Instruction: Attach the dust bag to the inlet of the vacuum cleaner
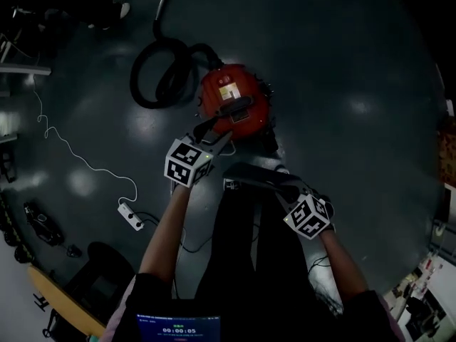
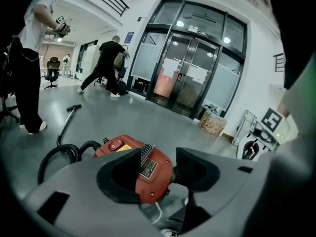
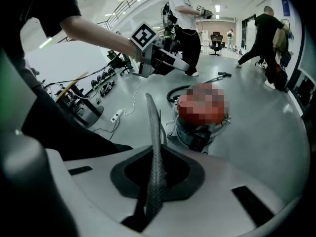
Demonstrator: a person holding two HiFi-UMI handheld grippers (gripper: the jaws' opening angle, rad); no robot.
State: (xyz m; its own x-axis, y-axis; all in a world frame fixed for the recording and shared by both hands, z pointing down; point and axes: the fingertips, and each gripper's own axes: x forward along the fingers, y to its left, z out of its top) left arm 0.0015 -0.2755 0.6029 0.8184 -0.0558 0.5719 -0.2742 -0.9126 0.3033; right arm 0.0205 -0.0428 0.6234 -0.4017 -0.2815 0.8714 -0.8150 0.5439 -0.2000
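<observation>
The red canister vacuum cleaner stands on the dark floor, its black hose coiled to its left. My left gripper hangs just in front of it, tips close to the black handle on top. Its jaws stand open in the left gripper view, with the red body showing between them and the pads not pressing on it. My right gripper is lower and to the right, pointing left, shut with nothing in it. The vacuum lies beyond its tips. I cannot make out a dust bag.
A white power strip with a long cable lies on the floor at the left. The hose's wand lies beyond the vacuum. Two people stand near glass doors. A chair sits at my lower left.
</observation>
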